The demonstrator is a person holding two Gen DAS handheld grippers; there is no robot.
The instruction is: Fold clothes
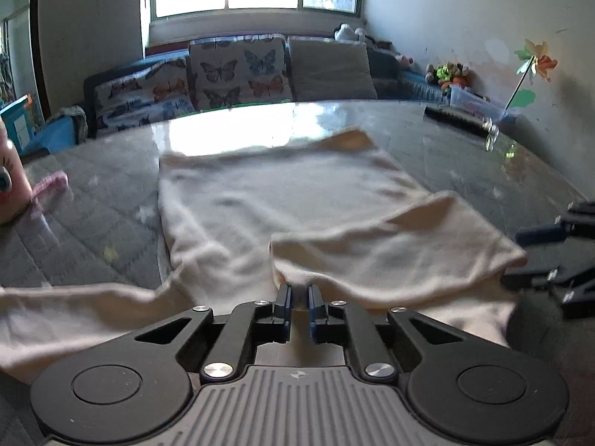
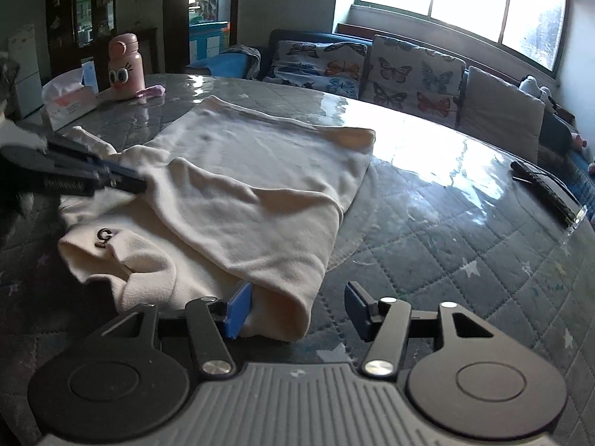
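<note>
- Living room with a window and a sofa with butterfly cushions [image 2: 405, 70] sitting behind a round glass-covered tabletop [image 2: 465, 223]; quilted grey cloth is showing under the glass.
- Cream garment [image 2: 260, 171] is lying flat mid-tabletop, its body stretching toward the cushions; one panel or sleeve is lying folded over onto the body, so it is partly folded.
- Left gripper [image 1: 297, 297] is pinching the near edge of that folded layer, fingers nearly together with cloth between them.
- Right gripper [image 2: 297, 312] is sitting at the garment's near corner with fingers spread wide; the corner is lying between them, one pad is touching cloth, nothing is clamped.
- Handling, judged: fabric is looking soft, light and limp, and is draping and wrinkling; it will likely slide easily on the glass. Hems and corners are looking like the best grip spots, taking both layers so the fold is not slipping apart.
- Pink bottle [image 2: 122, 67], tissue pack [image 2: 68, 102] and a small pink item are standing well away from the garment on the far side; a dark flat object [image 2: 546, 189] is resting near the tabletop rim toward the cushions.
- Hard to tell: garment type is unclear, a small dark mark near its collar end is unreadable, one sleeve is running out of frame in the left view, and motion blur is softening edges.
</note>
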